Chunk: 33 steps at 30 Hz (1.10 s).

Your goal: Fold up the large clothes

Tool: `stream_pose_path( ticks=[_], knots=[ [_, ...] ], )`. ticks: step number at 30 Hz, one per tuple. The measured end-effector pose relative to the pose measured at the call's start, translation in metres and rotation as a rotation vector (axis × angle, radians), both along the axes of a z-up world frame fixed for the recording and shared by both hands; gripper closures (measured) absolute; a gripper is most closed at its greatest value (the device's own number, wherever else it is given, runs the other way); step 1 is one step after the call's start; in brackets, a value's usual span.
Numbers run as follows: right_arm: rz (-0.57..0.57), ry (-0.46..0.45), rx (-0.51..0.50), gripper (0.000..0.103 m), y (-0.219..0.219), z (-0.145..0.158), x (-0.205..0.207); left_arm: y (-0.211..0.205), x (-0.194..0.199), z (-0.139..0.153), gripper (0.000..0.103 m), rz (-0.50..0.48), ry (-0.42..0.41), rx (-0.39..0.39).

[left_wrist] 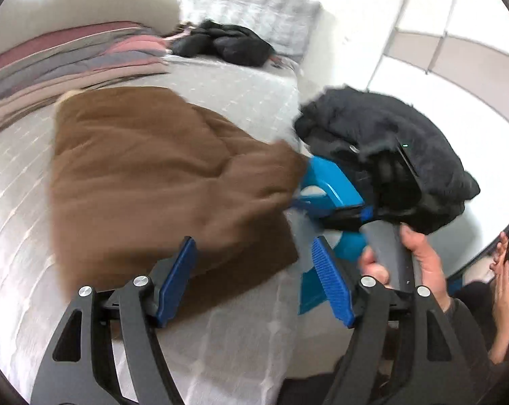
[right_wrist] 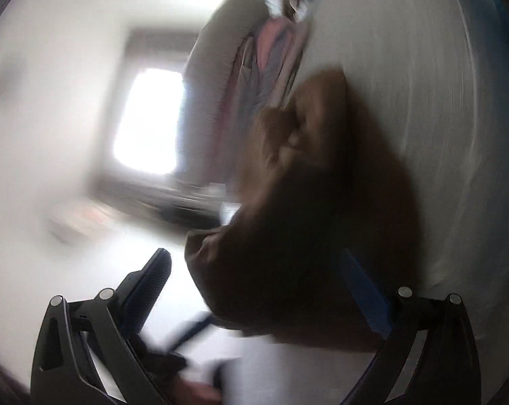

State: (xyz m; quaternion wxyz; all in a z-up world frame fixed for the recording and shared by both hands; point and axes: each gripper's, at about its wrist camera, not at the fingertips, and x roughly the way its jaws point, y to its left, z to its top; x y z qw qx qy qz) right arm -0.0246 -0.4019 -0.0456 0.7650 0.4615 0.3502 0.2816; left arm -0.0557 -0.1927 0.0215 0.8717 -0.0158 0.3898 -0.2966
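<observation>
A folded brown garment (left_wrist: 160,182) lies on the grey-white bed (left_wrist: 18,209). My left gripper (left_wrist: 254,283) is open and empty, just above the garment's near edge. My right gripper (left_wrist: 308,195) shows in the left wrist view at the garment's right edge, partly hidden by the cloth. In the blurred right wrist view the right gripper (right_wrist: 264,290) has its jaws wide apart, with the brown garment (right_wrist: 305,236) bulging between them. I cannot tell whether the pads touch it.
Striped pink and grey bedding (left_wrist: 68,64) and a beige pillow (left_wrist: 85,3) lie at the back left. A black garment (left_wrist: 230,44) lies at the far end. A dark fuzzy cover (left_wrist: 389,148) sits on the right gripper's body. The bed edge runs along the right.
</observation>
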Motion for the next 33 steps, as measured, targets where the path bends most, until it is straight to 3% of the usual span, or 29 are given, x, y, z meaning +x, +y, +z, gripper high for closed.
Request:
stream_pose_path(
  ticks=[3,5,6,7,8,9,10,12,14,15,17,19,22,26,28,29,30,32,33],
  knots=[
    [-0.054,-0.177,-0.274,0.007,0.01,0.067,-0.014,0.04,0.007,0.006,0.029,0.086,-0.005,-0.023],
    [-0.013,-0.255,-0.368,0.007,0.027,0.099,-0.005,0.058,0.018,0.003,0.029,0.13,0.012,-0.035],
    [0.078,-0.255,-0.364,0.007,0.039,0.108,0.007,0.067,0.023,0.002,0.029,0.151,0.026,-0.048],
    [0.153,-0.233,-0.334,0.007,0.049,0.107,0.017,0.078,0.028,0.001,0.029,0.177,0.043,-0.076],
    [0.238,-0.148,-0.323,0.007,0.061,0.091,0.032,0.087,0.031,0.0,0.029,0.189,0.053,-0.101],
    [0.282,-0.064,-0.352,0.007,0.069,0.072,0.034,0.09,0.035,-0.003,0.029,0.196,0.056,-0.113],
    [0.314,0.047,-0.452,0.007,0.079,0.042,0.035,0.099,0.038,-0.002,0.029,0.208,0.052,-0.124],
    [0.366,0.177,-0.536,0.007,0.085,-0.01,0.033,0.104,0.047,-0.003,0.029,0.206,0.041,-0.129],
    [0.318,0.155,-0.463,0.007,0.076,-0.012,0.029,0.11,0.057,-0.004,0.029,0.202,0.034,-0.119],
    [0.282,0.121,-0.437,0.007,0.073,0.004,0.031,0.11,0.063,-0.005,0.029,0.197,0.029,-0.114],
    [0.242,0.007,-0.444,0.007,0.076,0.039,0.033,0.113,0.072,-0.002,0.029,0.182,0.014,-0.108],
    [0.206,-0.053,-0.508,0.007,0.086,0.071,0.059,0.116,0.081,0.001,0.029,0.17,-0.012,-0.113],
    [0.23,0.001,-0.57,0.007,0.098,0.071,0.11,0.125,0.087,0.0,0.029,0.176,-0.036,-0.159],
    [0.323,0.153,-0.593,0.007,0.105,0.029,0.189,0.147,0.096,-0.019,0.027,0.221,0.001,-0.191],
    [0.379,0.179,-0.608,0.015,0.115,0.013,0.205,0.163,0.108,-0.03,0.027,0.265,0.071,-0.221],
    [0.39,0.16,-0.613,0.027,0.12,0.012,0.208,0.17,0.112,-0.032,0.027,0.282,0.095,-0.251],
    [0.37,0.134,-0.656,0.052,0.124,0.017,0.21,0.178,0.117,-0.034,0.027,0.302,0.117,-0.284],
    [0.327,0.076,-0.625,0.078,0.12,0.026,0.208,0.187,0.123,-0.036,0.027,0.333,0.138,-0.322],
    [0.316,0.061,-0.598,0.084,0.114,0.023,0.203,0.187,0.124,-0.037,0.027,0.337,0.137,-0.323]
  ],
)
